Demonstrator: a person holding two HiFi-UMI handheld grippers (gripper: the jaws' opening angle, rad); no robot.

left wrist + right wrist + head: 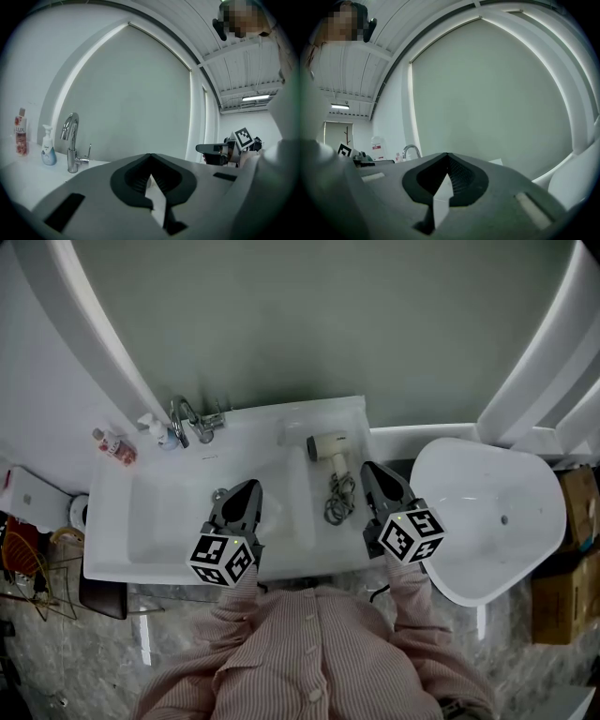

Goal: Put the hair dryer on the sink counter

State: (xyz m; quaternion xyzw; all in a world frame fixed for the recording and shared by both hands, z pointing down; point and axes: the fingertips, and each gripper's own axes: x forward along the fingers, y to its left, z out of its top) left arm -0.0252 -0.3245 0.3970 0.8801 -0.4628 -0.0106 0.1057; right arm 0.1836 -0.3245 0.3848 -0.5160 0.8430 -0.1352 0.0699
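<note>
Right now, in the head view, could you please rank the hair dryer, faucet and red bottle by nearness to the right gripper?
1. hair dryer, on the counter just left of the right gripper.
2. faucet, behind the basin.
3. red bottle, far left corner.

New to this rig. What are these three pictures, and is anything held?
No robot: a person holds a two-jaw gripper in each hand. The head view looks down from a head camera; the other two cameras ride on the grippers and look along their jaws. The left gripper and right gripper are both shut and empty. The hair dryer lies on the sink counter, right of the basin, cord bunched beside it; a faucet and bottles stand at the back left.
</note>
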